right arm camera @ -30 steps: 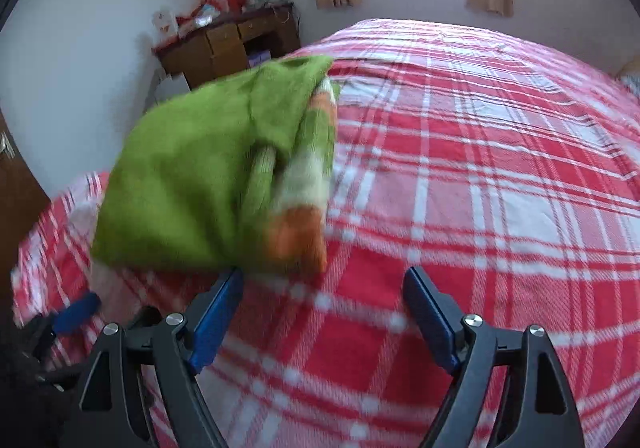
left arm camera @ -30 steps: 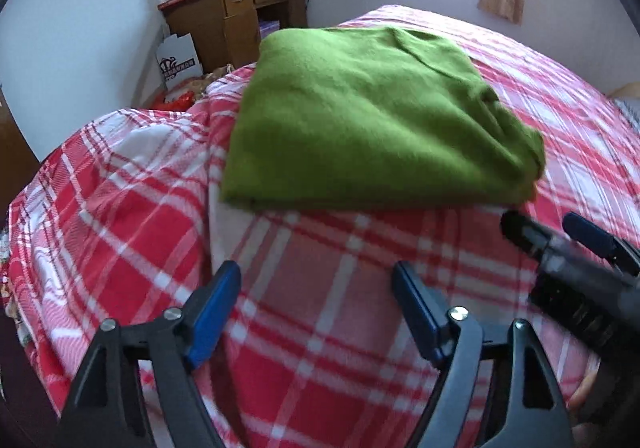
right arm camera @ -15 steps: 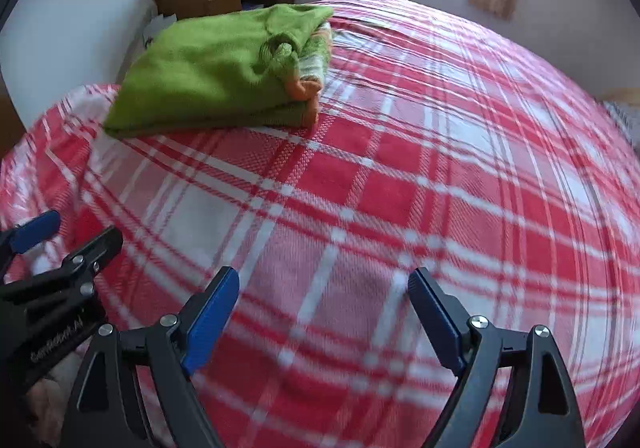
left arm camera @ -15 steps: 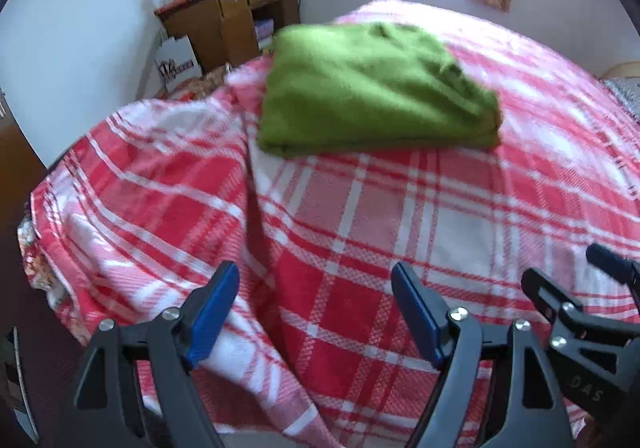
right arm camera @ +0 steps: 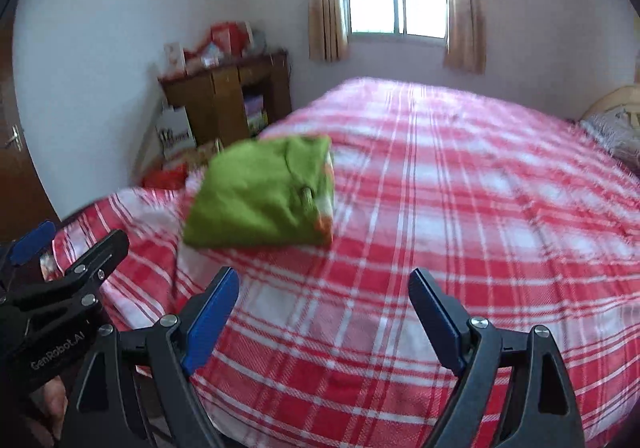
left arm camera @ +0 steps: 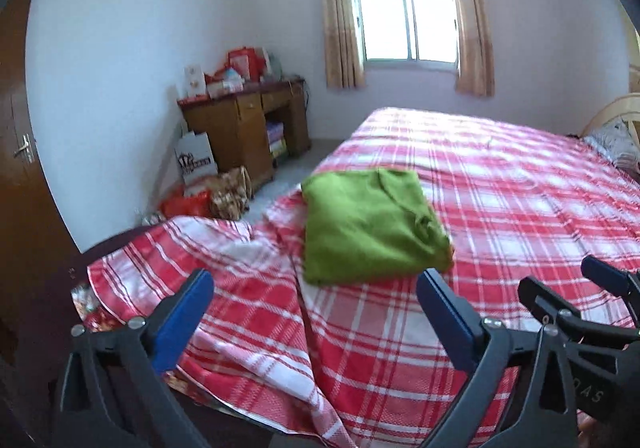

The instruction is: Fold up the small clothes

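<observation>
- The green garment [left arm camera: 370,226] lies folded into a compact bundle on the bed [left arm camera: 500,183], near the corner closest to the wooden counter [left arm camera: 244,119]. An orange and white part shows at its right edge in the right wrist view.
- The left tongs [left arm camera: 314,310] hang above the red and white checked bedspread, short of the garment and apart from it. Their jaws have just been opening and now stand wide, with nothing between the blue pads [left arm camera: 444,316].
- The right tongs [right arm camera: 322,314] also gape wide and empty, over the bedspread just in front of the garment's near edge, clear of it.
- Each tool shows at the edge of the other's view, so the two are held side by side.
- The bedspread is rumpled into a raised fold left of the garment.
- The counter stands against the wall beyond the bed's corner, piled with red boxes [left arm camera: 244,61]; a white paper bag [left arm camera: 196,159] leans beside it on the floor.
- A curtained window [left arm camera: 406,19] is in the far wall.
</observation>
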Demonstrator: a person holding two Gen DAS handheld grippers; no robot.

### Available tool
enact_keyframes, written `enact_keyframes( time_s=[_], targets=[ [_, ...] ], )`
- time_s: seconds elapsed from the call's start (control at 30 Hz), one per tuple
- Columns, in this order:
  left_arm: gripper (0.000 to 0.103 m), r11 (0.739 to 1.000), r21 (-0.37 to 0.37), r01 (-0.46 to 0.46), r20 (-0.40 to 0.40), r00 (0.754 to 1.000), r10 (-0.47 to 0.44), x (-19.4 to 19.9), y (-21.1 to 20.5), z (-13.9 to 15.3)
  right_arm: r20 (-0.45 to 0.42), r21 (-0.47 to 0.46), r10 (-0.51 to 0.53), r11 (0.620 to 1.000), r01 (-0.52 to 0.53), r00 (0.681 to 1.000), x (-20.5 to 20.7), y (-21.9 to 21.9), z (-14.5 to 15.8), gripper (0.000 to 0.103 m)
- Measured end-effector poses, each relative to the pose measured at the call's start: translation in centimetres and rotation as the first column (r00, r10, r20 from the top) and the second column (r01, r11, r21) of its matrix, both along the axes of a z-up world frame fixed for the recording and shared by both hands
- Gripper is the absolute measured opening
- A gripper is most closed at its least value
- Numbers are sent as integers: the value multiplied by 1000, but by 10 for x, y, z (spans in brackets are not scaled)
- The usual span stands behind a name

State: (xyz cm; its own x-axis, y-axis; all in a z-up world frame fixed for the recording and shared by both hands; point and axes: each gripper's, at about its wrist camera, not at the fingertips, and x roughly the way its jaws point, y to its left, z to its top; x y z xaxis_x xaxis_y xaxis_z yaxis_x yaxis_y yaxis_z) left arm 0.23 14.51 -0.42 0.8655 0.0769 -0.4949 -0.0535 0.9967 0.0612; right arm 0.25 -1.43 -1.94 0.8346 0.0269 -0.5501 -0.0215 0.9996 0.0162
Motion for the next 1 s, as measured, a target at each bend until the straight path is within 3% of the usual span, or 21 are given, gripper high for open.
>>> enact_keyframes(
  time_s=[0.3,0.6,0.83,1.0],
  targets=[
    [103,1000,-2,4,116,993,-4,-26,2,35,228,-16,-70,997,75,971,-41,-4,50,87],
    [103,997,-43,59,259,965,-46,-62,5,68,371,3,-78,997,83,925,-75,-1,84,91],
    [103,999,-41,33,277,961,-20,-65,6,72,436,22,-74,997,72,897,-89,3,96,94],
    [103,999,-31,19,279,960,-10,-64,7,70,436,42,-71,997,59,897,-89,4,95,95]
  ],
)
